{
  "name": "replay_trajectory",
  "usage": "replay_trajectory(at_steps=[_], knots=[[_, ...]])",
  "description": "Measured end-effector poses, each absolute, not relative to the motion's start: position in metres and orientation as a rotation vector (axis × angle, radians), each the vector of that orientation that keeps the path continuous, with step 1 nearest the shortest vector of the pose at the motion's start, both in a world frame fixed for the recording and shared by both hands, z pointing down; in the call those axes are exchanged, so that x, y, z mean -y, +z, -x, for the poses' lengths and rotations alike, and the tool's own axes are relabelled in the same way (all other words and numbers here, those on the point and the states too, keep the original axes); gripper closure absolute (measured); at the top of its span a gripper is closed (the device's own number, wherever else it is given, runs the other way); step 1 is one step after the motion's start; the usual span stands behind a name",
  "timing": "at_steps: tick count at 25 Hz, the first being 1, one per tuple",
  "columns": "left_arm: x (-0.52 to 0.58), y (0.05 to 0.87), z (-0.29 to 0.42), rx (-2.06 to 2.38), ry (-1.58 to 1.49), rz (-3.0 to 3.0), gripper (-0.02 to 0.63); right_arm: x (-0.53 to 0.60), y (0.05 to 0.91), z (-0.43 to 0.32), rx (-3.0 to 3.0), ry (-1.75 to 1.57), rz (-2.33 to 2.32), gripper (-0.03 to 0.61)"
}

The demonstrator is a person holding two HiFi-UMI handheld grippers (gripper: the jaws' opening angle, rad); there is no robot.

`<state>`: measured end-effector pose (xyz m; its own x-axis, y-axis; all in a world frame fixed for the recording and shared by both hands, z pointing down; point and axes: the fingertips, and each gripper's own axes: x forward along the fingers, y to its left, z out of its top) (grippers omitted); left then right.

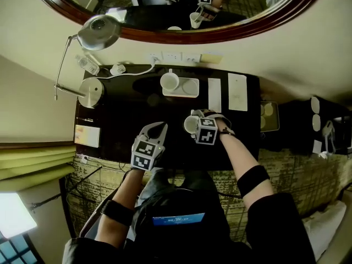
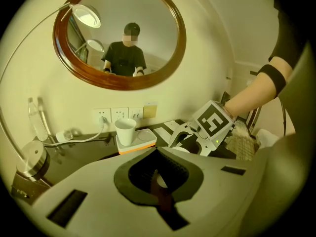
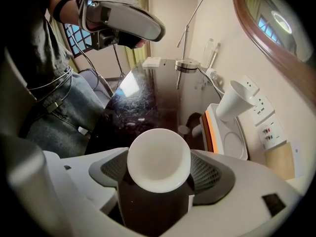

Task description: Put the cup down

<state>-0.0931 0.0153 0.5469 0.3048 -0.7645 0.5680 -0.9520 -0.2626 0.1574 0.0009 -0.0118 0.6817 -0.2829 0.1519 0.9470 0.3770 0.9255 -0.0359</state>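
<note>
**Operator:** Where is the cup right now?

**Spotter:** Your right gripper (image 1: 198, 120) has the white cup (image 3: 159, 159) between its jaws. They stand wide apart and press on the cup's sides. The cup is upright, mouth up, over the middle of the dark desk (image 1: 118, 120), nearer the near edge than the far one. I can't tell whether its base touches the desk, because the jaws and the cup's own body hide it.

**Operator:** And my other hand?

**Spotter:** Your left gripper (image 1: 155, 130) is closed, jaws together with nothing between them. It sits by the near edge, just left of the cup and clear of it.

**Operator:** What else is on the desk?

**Spotter:** A white tray (image 1: 190, 94) lies at the far edge. A second white cup (image 1: 169, 81) stands on the tray's left half, and the right half is bare. The lamp base (image 1: 91, 92) is near the far left corner. Two pale sheets (image 1: 237, 91) lie to the right of the tray, towards the right edge.
</note>
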Motion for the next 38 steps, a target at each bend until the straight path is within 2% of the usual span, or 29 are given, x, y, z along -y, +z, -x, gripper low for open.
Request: replay_trajectory(at_steps=[3, 6, 17, 19, 25, 28, 38], knots=[[-0.021, 0.546, 0.093, 1.538, 0.526, -2.096, 0.61, 0.011, 0.682, -0.002, 1.864, -0.206, 0.368, 0.164], [-0.026, 0.543, 0.094, 1.552, 0.522, -2.091, 0.61, 0.008, 0.683, -0.006, 1.851, -0.204, 0.359, 0.129], [-0.029, 0.527, 0.091, 1.569, 0.487, -2.12, 0.61, 0.012, 0.641, -0.008, 1.909, -0.233, 0.285, 0.129], [-0.029, 0.524, 0.09, 1.56, 0.487, -2.135, 0.61, 0.011, 0.629, -0.009, 1.943, -0.224, 0.258, 0.164], [-0.034, 0.518, 0.093, 1.549, 0.495, -2.162, 0.61, 0.01, 0.612, -0.023, 2.09, -0.088, 0.061, 0.189], [-0.038, 0.516, 0.094, 1.536, 0.505, -2.177, 0.61, 0.017, 0.599, -0.034, 2.161, -0.016, -0.103, 0.276], [-0.044, 0.512, 0.105, 1.516, 0.49, -2.192, 0.61, 0.03, 0.577, -0.074, 2.307, 0.356, -0.554, 0.447]])
